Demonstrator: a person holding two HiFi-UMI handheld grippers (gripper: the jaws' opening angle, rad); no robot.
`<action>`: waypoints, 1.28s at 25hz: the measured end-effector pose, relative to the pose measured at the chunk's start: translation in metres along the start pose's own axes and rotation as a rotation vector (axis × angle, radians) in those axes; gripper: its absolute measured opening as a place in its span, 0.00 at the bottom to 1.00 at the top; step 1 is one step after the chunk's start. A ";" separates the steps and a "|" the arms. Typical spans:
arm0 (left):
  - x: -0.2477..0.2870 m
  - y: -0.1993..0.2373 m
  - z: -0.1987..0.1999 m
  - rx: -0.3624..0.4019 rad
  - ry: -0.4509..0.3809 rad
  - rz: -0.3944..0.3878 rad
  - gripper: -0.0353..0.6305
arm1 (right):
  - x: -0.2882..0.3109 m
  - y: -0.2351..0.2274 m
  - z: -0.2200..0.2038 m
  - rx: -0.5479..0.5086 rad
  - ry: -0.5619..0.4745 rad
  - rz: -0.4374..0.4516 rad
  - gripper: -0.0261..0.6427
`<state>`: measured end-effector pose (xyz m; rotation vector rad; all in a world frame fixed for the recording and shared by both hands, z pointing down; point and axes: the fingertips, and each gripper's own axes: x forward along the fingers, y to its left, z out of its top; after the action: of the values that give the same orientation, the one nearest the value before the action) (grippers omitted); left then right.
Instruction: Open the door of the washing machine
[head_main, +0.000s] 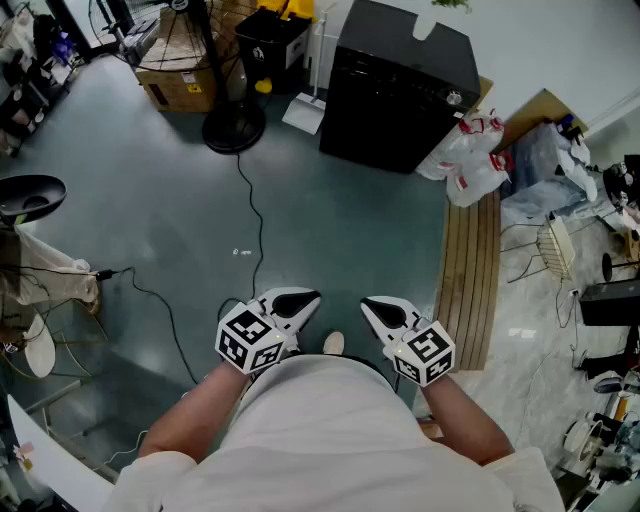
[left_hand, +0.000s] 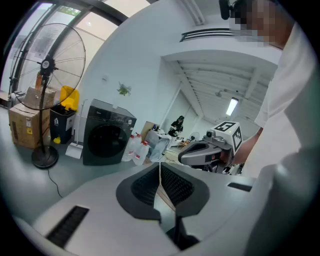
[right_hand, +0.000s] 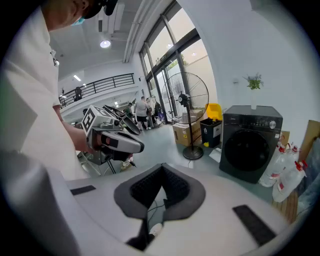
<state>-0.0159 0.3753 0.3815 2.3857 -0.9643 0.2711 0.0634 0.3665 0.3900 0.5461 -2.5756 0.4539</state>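
We hold the left gripper (head_main: 297, 303) low, close to our body. It is made of smooth, pale grey plastic. It has a cube (head_main: 248, 340) with black and white squares on it. Its fingers (left_hand: 144, 186) have dark, bumpy pads shaped like scoops. They are pressed together and hold nothing. The right gripper (head_main: 376, 310) looks just the same. Its fingers (right_hand: 145, 187) are shut tight too, with nothing in them.

Far ahead of the left fingers and off to the left stands a fan (head_main: 232, 125). It has a round black foot and a thin pole. A brown cardboard box (head_main: 175, 88) sits just beside it. A thin black cable (head_main: 257, 215) runs over the smooth grey-green floor (head_main: 150, 200) toward the fingers.

The washing machine (head_main: 400, 85) is well ahead of both pairs of fingers, a little to the right. It is dark, boxy and a bit shiny. Just beside it on the right are white plastic jugs (head_main: 470, 165) with red tops. A long board of wooden slats (head_main: 470, 275) lies on the floor near the right fingers, on their right.

In the head view the top of the fan is cut off. We see mostly the lid of the washing machine there, so its front is hard to make out. Our white shirt hides the floor under us. The heap of things at the far right is too messy to name.

The washing machine stands upright, so its long side goes up and down. Its front faces back toward the fingers. The round dark door (right_hand: 248, 147) sits in that front and is shut flat.
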 end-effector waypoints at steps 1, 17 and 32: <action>0.009 -0.010 0.001 0.004 0.006 -0.007 0.09 | -0.011 -0.005 -0.006 0.004 0.004 -0.004 0.05; 0.110 -0.057 0.032 0.018 0.024 0.013 0.09 | -0.077 -0.088 -0.045 0.072 -0.010 -0.009 0.05; 0.194 0.088 0.130 0.040 -0.015 -0.025 0.09 | 0.022 -0.246 0.032 -0.122 0.172 -0.041 0.14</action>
<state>0.0611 0.1382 0.3831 2.4375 -0.9427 0.2661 0.1449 0.1340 0.4280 0.4931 -2.4050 0.3124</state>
